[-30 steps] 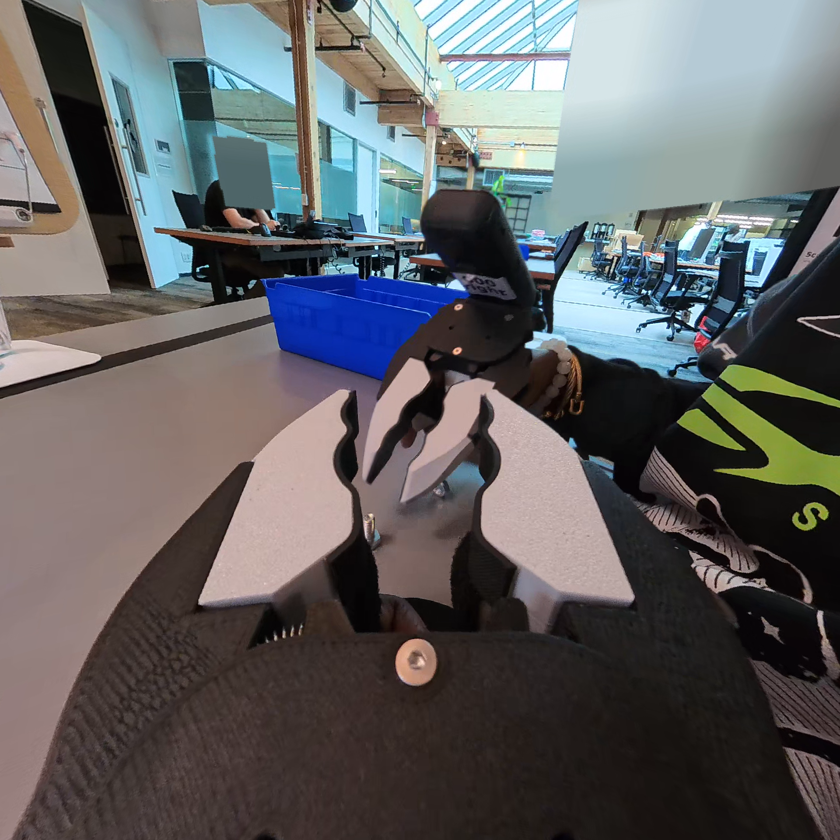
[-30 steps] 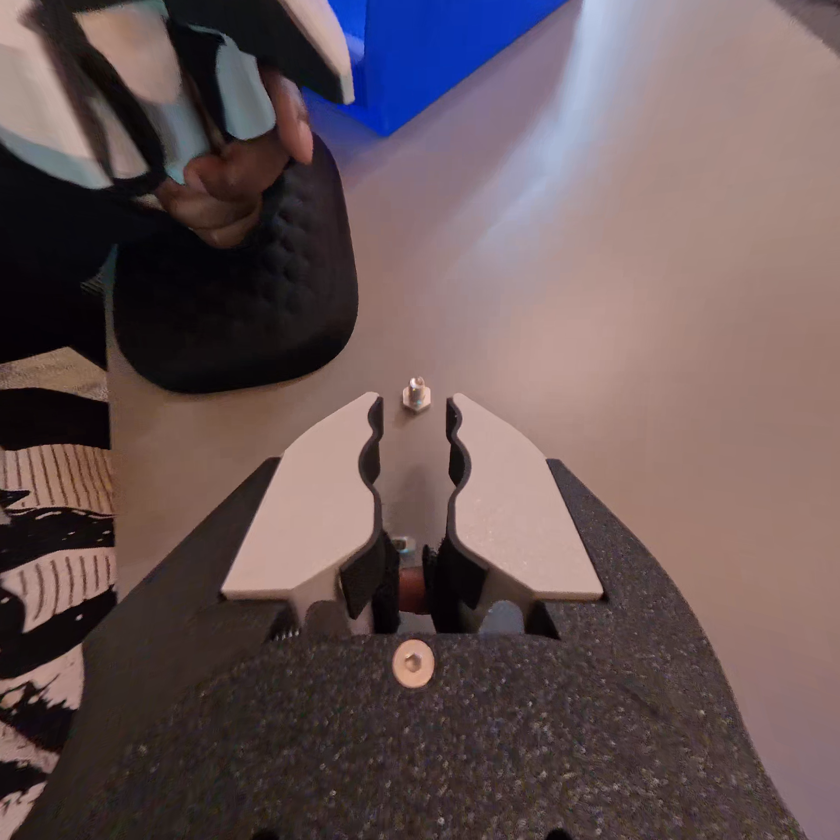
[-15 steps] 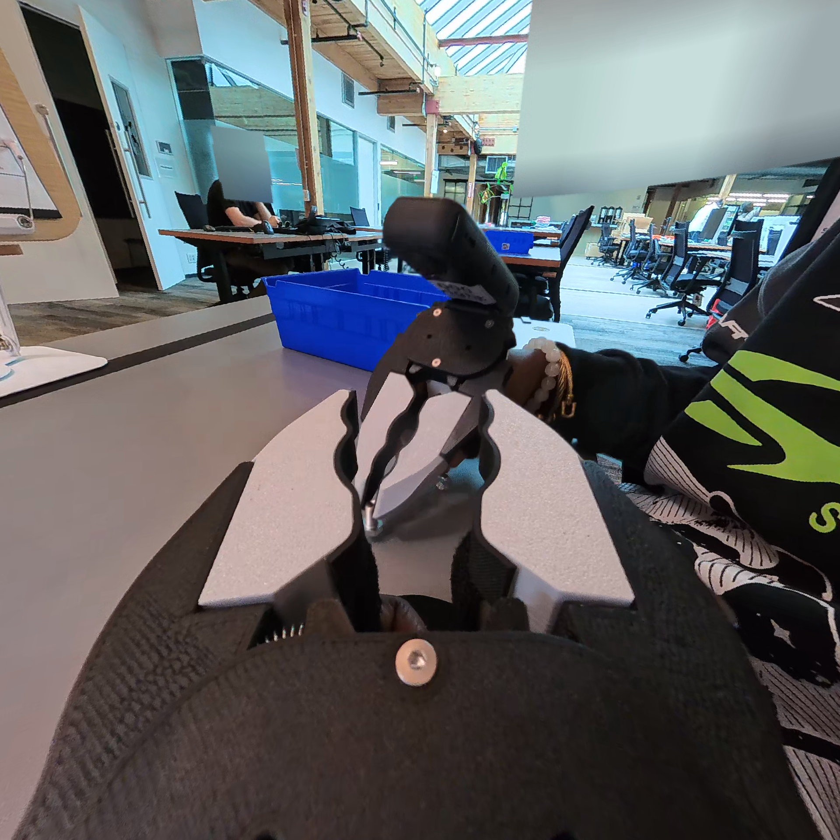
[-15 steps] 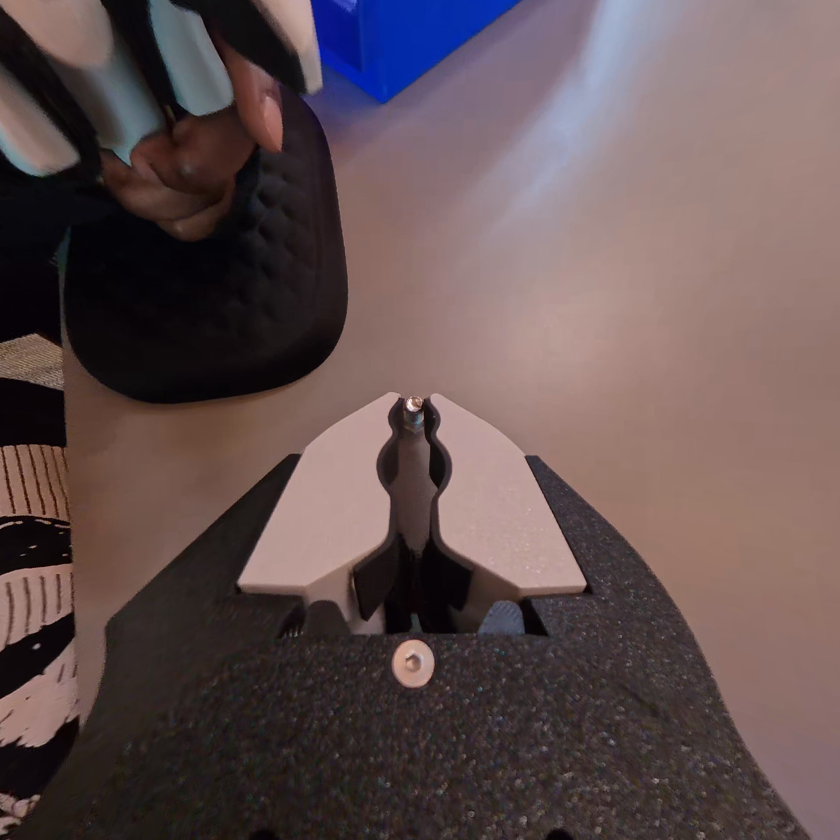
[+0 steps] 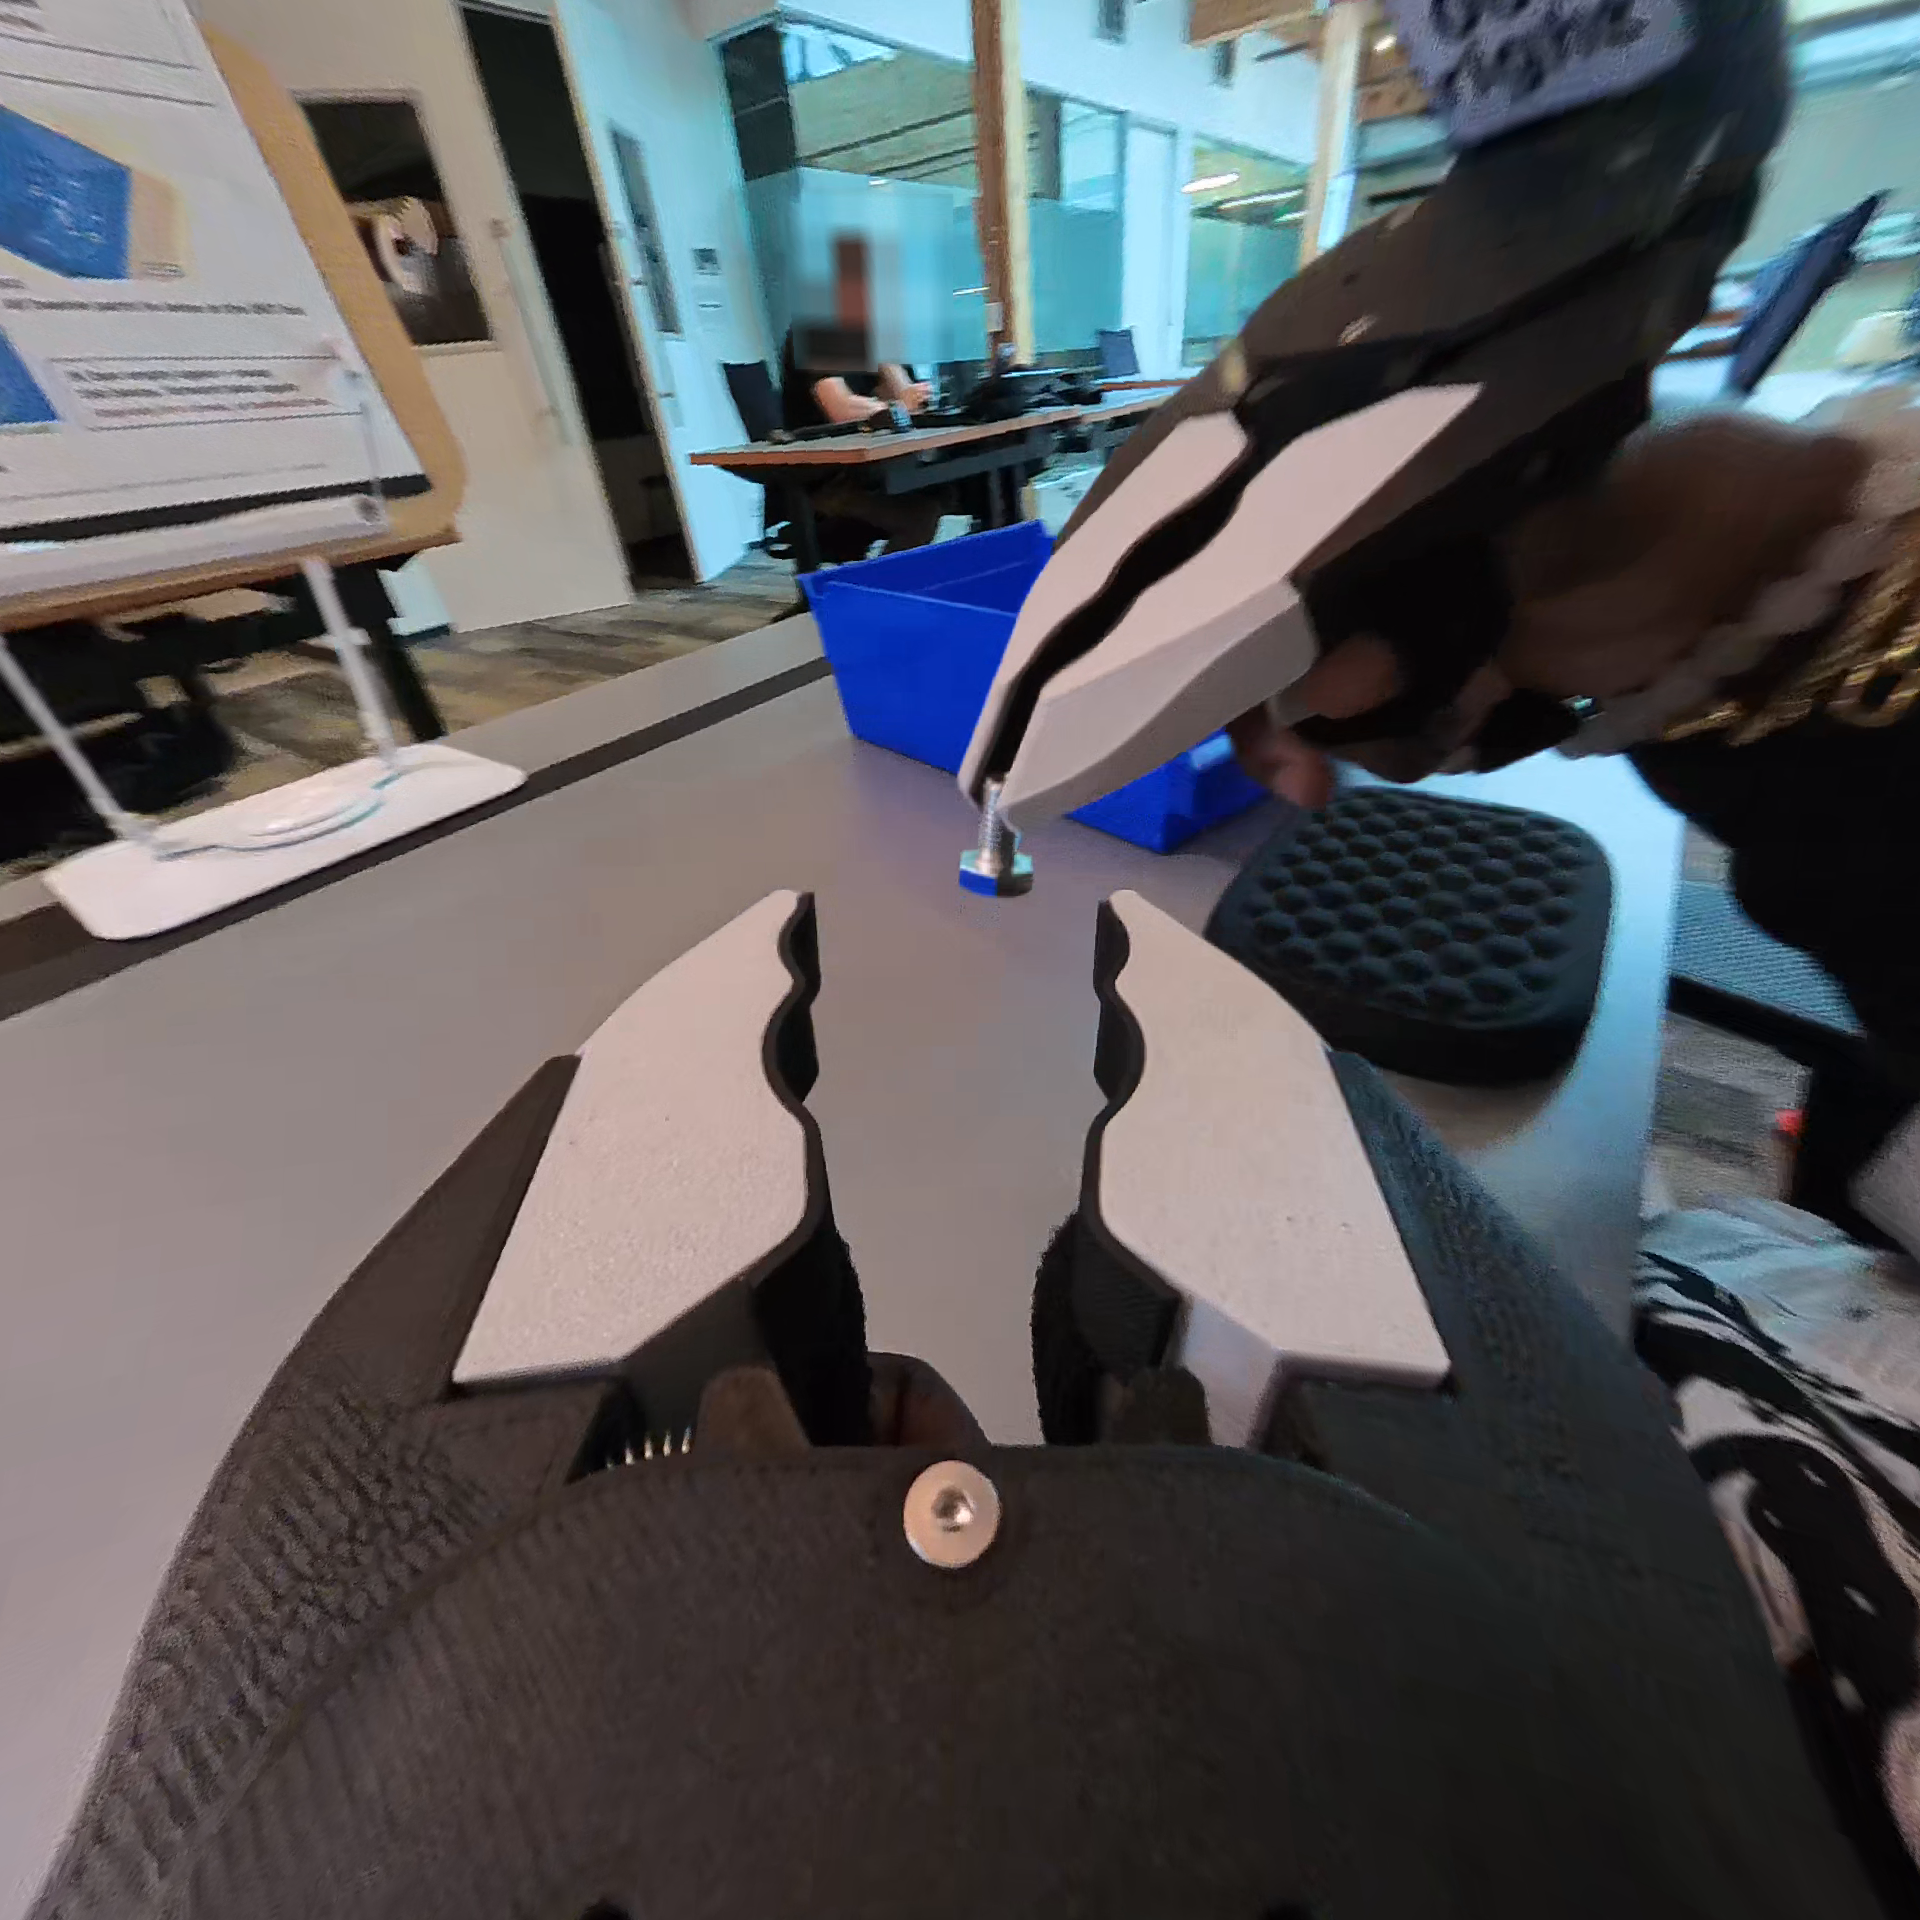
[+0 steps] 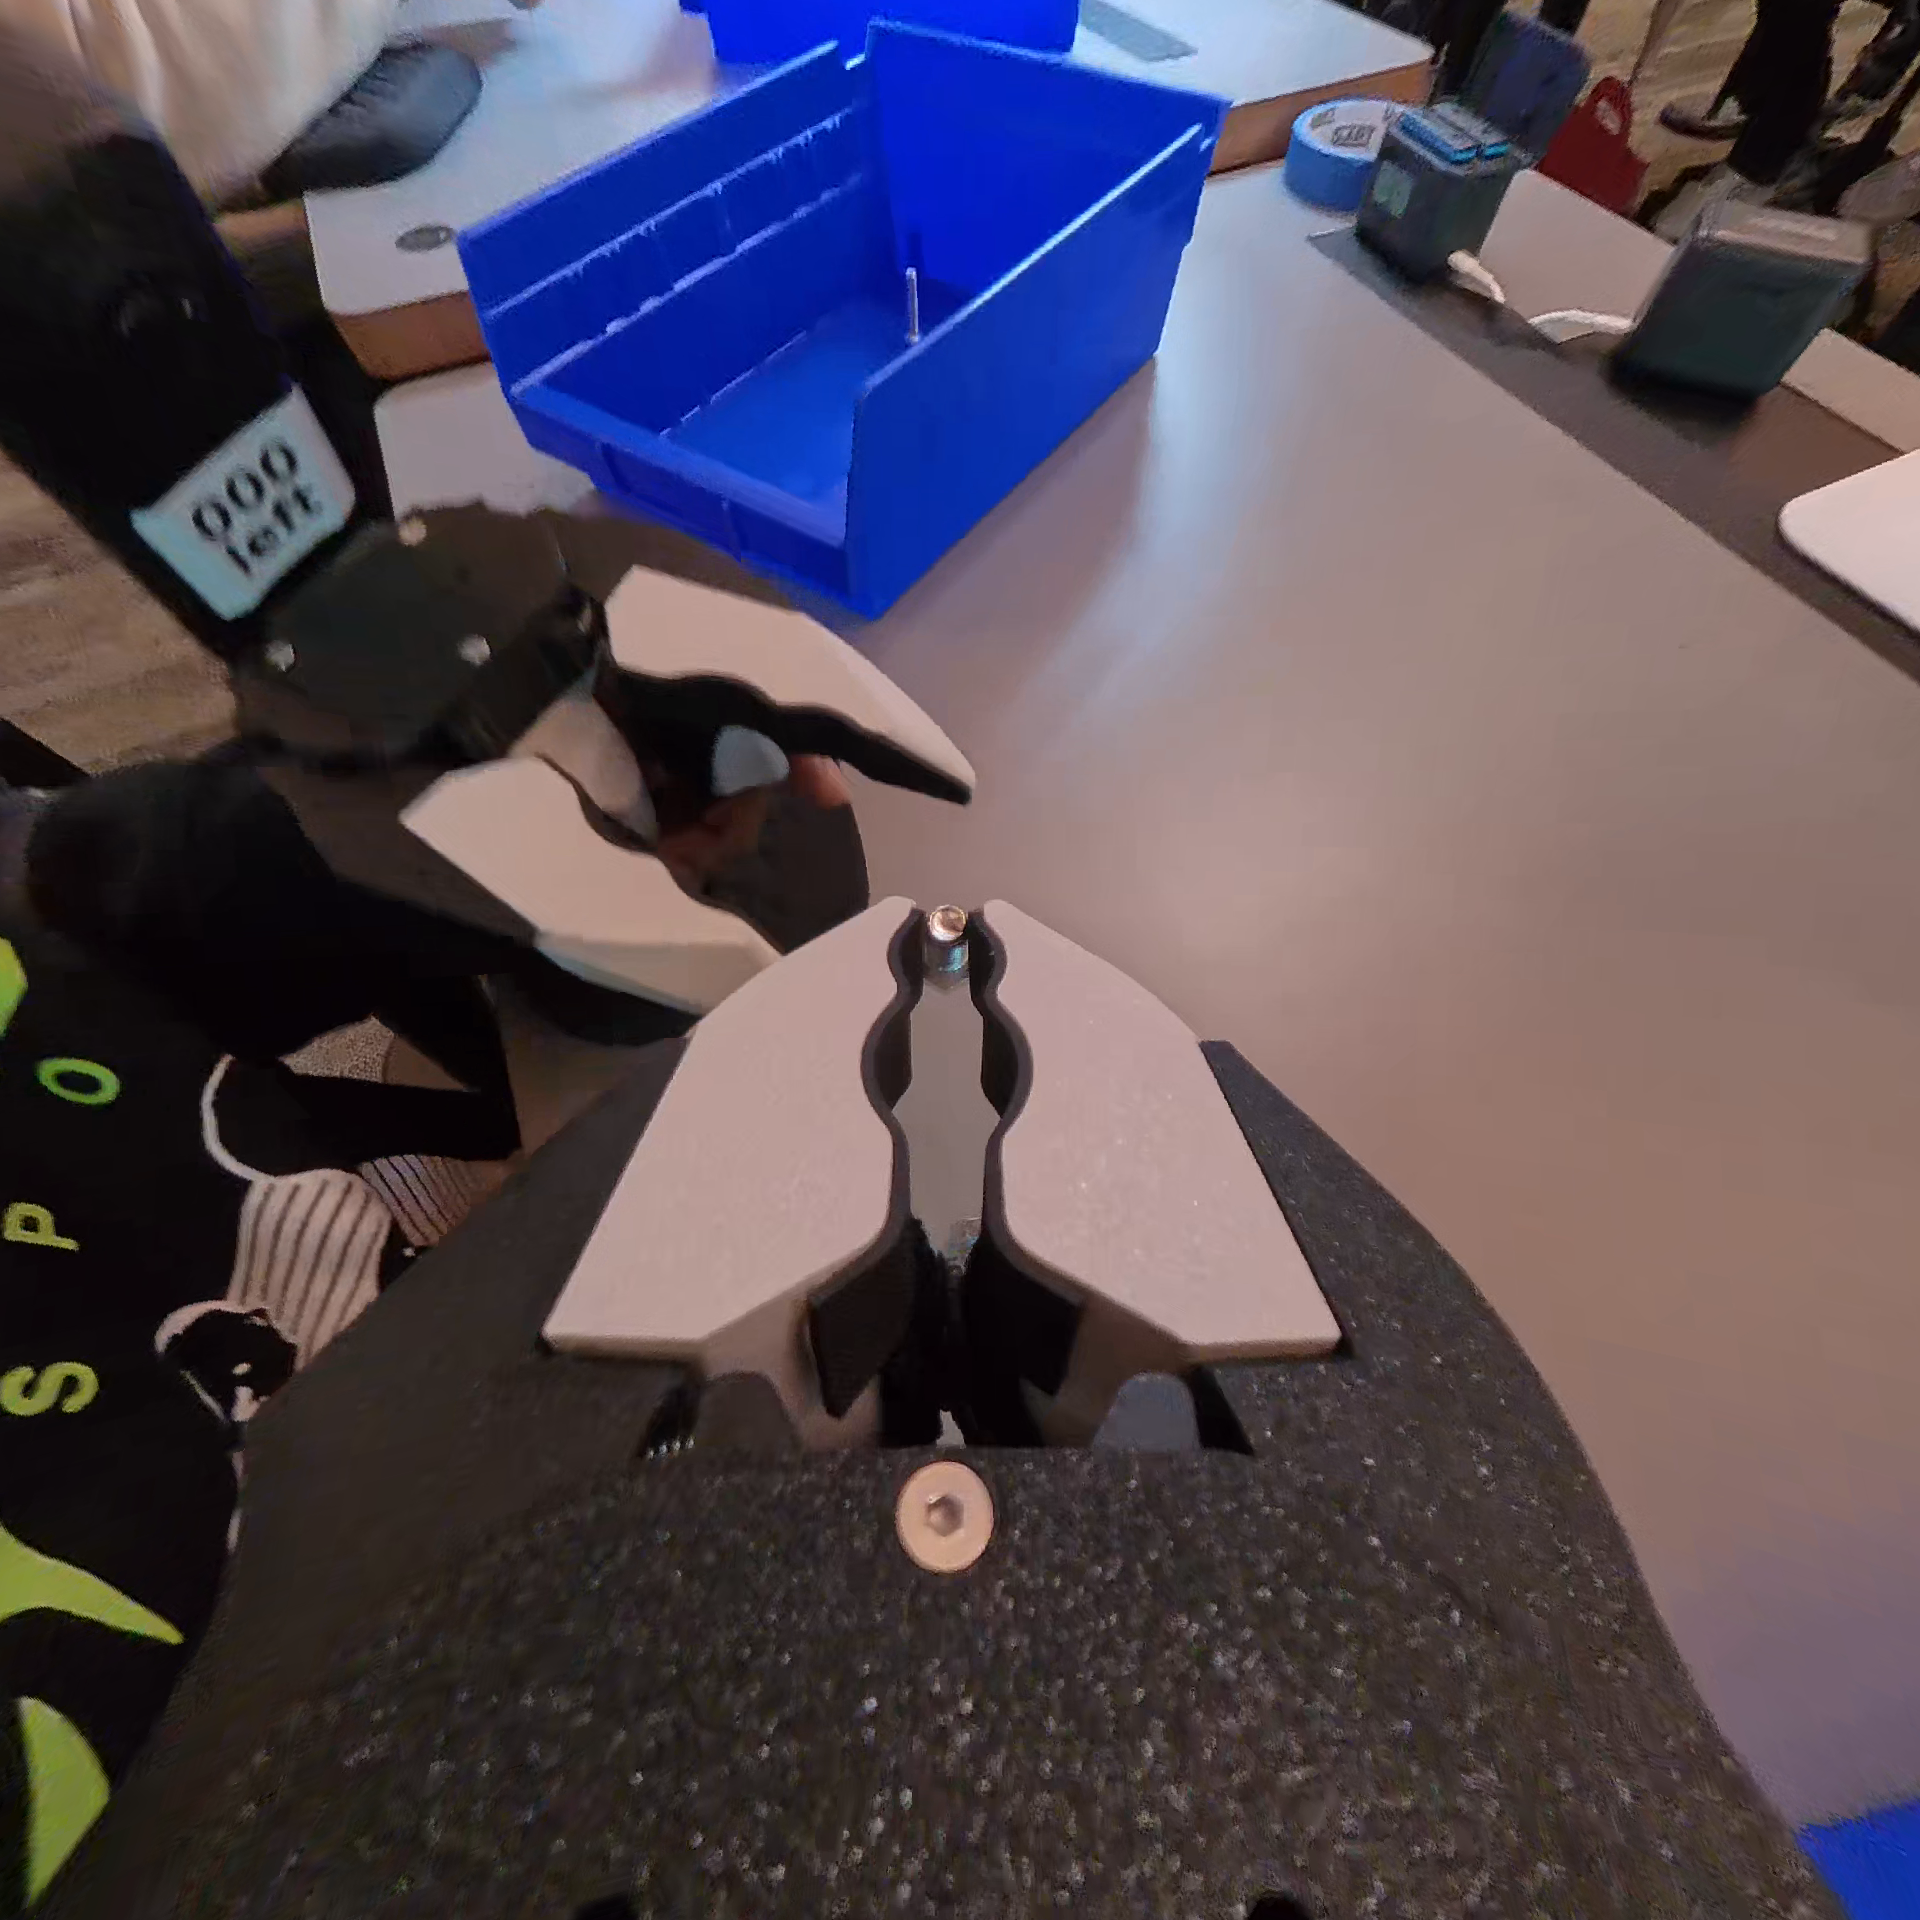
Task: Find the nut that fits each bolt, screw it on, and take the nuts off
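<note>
A blue bin [image 6: 852, 343] sits on the grey table [image 6: 1403, 779], a black honeycomb pad [image 5: 1423, 925] nearby.

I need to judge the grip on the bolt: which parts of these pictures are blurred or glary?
Left wrist view: bolt fairly sharp, right hand-held gripper and hand smeared. Right wrist view: bolt tip sharp with a small glint, left hand-held gripper motion-blurred, table shows soft sheen.

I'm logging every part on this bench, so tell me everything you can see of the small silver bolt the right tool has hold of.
The small silver metal bolt has a threaded shank and a flat hexagonal head. It hangs upright, head down, just above the grey table, apparently not touching it. The right tool is shut on the shank's upper end, fingertips on both sides. No nut is visible on it. The open left tool is close by, apart.
</note>
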A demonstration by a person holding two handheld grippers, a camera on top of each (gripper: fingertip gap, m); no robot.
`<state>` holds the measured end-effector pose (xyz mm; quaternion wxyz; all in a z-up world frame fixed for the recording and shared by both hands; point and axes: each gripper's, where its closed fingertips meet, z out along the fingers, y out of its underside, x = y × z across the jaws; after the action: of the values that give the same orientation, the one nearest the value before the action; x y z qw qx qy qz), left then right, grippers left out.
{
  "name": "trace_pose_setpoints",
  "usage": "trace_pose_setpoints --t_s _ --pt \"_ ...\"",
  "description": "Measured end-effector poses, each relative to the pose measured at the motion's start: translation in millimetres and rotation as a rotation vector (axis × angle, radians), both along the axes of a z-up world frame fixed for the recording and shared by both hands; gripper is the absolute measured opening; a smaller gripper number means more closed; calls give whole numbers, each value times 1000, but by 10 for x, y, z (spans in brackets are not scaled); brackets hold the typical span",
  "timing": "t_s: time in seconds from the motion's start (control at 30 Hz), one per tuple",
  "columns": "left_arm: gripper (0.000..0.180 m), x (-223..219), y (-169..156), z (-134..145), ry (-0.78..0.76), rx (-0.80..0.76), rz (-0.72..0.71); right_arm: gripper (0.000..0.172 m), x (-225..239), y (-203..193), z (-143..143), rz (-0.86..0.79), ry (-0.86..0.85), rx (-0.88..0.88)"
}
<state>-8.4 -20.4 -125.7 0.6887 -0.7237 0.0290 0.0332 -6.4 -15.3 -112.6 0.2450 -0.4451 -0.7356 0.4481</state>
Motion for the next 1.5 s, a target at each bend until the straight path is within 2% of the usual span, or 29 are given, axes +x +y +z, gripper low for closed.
trace_pose_setpoints --t_s 0.1,0.27,0.6,0.9,1.0,1.07,1.17,1.27,1.33,1.5 --pt "51 5 97 -15 78 -5 83 8 44 -4 80 -30 3 -1" --pt "40 139 170 -24 106 4 51 8 109 -67 111 -18 4 12" --pt "19 194 187 -15 86 21 25 8 128 -127 77 -2 0 8" --pt "15 204 169 -5 50 29 -12 8 136 -141 90 16 9 -1" --pt "15 135 103 41 -42 62 -55 20 175 -76 131 59 21 -3" --pt "15 65 20 74 -76 89 -84 24 266 -8 9 131 -48 37" --pt "15 -15 -86 95 -95 124 -107 27 377 162 -425 199 -201 129" --pt "15 -42 -134 129 -140 166 -129 23 431 290 -918 194 -322 139" --pt "15 -42 -134 123 -147 164 -136 23 428 306 -1128 169 -345 131" --pt "15 -28 -118 97 -134 149 -138 26 339 249 -1192 126 -283 167"
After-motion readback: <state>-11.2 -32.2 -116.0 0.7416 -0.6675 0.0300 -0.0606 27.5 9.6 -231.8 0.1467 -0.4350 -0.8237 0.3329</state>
